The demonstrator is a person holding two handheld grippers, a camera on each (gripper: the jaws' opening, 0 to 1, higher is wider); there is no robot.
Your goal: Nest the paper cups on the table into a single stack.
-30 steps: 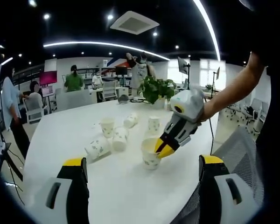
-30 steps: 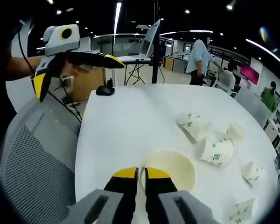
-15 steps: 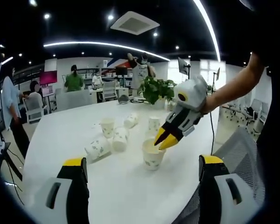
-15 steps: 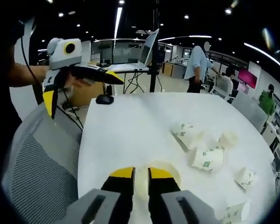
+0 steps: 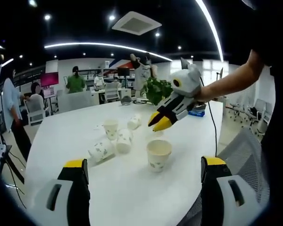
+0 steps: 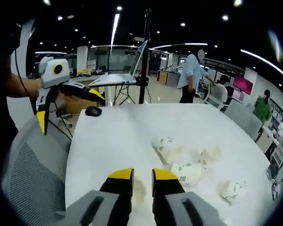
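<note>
One paper cup (image 5: 158, 154) stands upright on the white table (image 5: 132, 188), mouth open, just ahead of the left gripper (image 5: 144, 176) and below the right gripper (image 5: 160, 123). Beyond it, further out from both grippers, the loose cups (image 5: 114, 139) are scattered: two lying on their sides touching each other, one upright behind them, another tipped farther back. Nothing looks nested yet, so I judge the stacking is barely begun, with the whole scatter to gather.

The right gripper hangs above the upright cup, jaws a small gap apart, nothing between them. The left gripper is spread wide and empty, low at the near table edge.

Room to move looks generous: bare tabletop lies either side of the upright cup. The near edge and a mesh chair (image 6: 30, 188) sit just beside the left gripper.
</note>
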